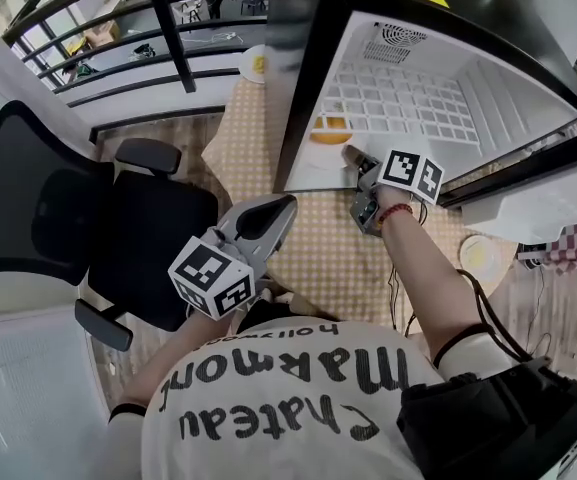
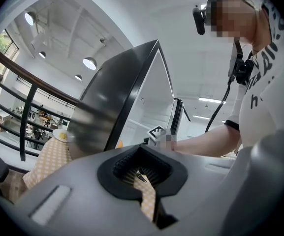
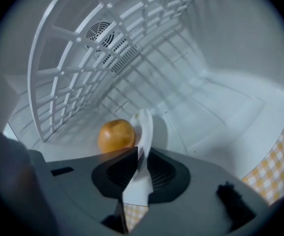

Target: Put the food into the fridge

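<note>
A small fridge point(image 1: 398, 93) stands open on the checked table. On its white floor lies a white plate point(image 1: 320, 138) with a round orange-brown food point(image 1: 332, 123). My right gripper point(image 1: 356, 160) reaches into the opening. In the right gripper view the plate point(image 3: 144, 124) shows edge-on, its rim between the jaws of my right gripper point(image 3: 141, 156), which stand narrowly apart; the food point(image 3: 116, 135) lies just beyond. My left gripper point(image 1: 286, 206) hangs back near my body, shut and empty. The left gripper point(image 2: 142, 173) points towards the fridge point(image 2: 117, 107).
The fridge door point(image 1: 538, 203) hangs open to the right. A plate with yellow food point(image 1: 255, 63) sits at the table's far edge, another plate point(image 1: 483, 256) near the right edge. A black office chair point(image 1: 88, 228) stands left of the table point(image 1: 318, 238), with a railing point(image 1: 118, 38) behind.
</note>
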The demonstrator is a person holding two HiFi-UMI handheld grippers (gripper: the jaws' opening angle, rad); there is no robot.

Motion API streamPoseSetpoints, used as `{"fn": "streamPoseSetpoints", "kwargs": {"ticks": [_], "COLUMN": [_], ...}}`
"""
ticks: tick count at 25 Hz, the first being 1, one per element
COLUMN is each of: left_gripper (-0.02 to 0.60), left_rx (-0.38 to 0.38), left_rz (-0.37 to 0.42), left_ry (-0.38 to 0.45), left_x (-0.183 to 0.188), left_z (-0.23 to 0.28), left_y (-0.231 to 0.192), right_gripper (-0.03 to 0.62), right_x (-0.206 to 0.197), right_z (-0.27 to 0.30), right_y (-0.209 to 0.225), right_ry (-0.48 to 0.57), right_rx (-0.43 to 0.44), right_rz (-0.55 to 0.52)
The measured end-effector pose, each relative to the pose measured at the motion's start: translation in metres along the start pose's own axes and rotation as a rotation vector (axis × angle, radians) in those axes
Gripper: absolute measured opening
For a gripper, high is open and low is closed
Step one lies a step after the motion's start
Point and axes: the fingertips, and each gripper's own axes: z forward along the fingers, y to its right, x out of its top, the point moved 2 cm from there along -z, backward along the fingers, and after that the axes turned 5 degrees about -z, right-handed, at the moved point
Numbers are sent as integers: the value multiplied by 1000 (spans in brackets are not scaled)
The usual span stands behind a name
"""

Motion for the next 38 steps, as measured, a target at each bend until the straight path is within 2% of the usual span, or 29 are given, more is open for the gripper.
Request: {"fn": "streamPoseSetpoints", "kwargs": {"ticks": [11,19,30,38], "left_gripper": [5,5,5,5], "left_rx": [29,46,51,68], "left_rz": [-6,2,3,3], "left_ry": [5,10,15,13], "left_x": [-3,-1,0,0], "left_z": [-2,-2,-5,-9], "left_y": [-5,-7,-4,-5], "right_gripper": [92,118,133,143], "right_x": [6,9,10,11], "right_z": [12,19,16,15], "right_y": [-1,-1,-4,-3], "right_ry": [-42,-79,-33,-20], "right_rx": [-53,-90,-141,-187], "right_rz": [-186,-238,-311,-326]}}
